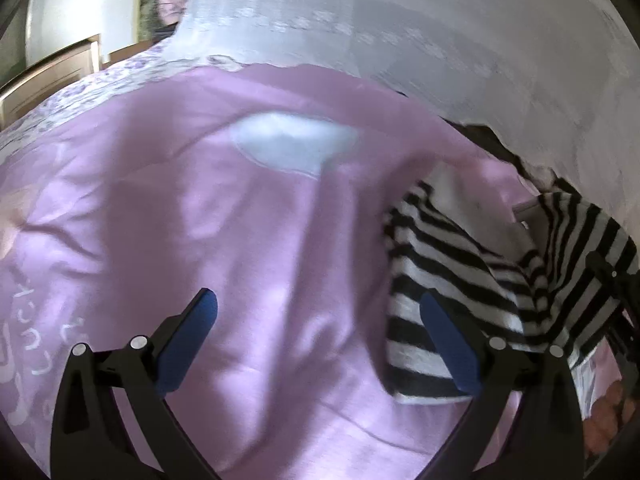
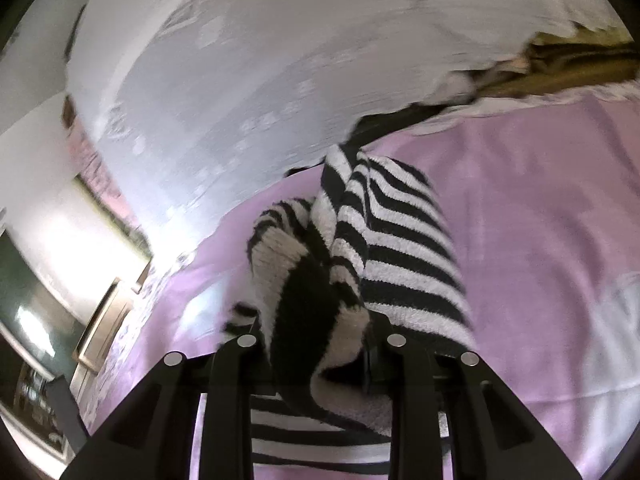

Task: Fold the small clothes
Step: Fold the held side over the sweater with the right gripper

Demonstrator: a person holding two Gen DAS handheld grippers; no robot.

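A striped sweater [image 2: 400,248], knitted in black and white bands, is held up off a bed covered by a pink sheet [image 1: 240,240]. The right gripper [image 2: 316,344] is clamped on a bunched edge of the sweater, the thick fabric filling the space between its jaws and hiding the pads; the rest of the garment trails away from the gripper toward the sheet. The left gripper [image 1: 318,340] stands wide apart with nothing between its blue pads [image 1: 188,344], hovering over bare sheet just beside the sweater's near edge, which lies partly behind its right finger in the left wrist view. Folding appears to be at an early or middle stage: the sweater hangs creased and doubled over itself rather than lying flat, and no finished, squared fold is visible. What remains, by this reading, is to lay the cloth down, smooth it, and complete the folds. The knit looks soft and heavy, likely to sag and slip rather than hold a crease. A white lace curtain [image 1: 440,40] hangs behind the bed.
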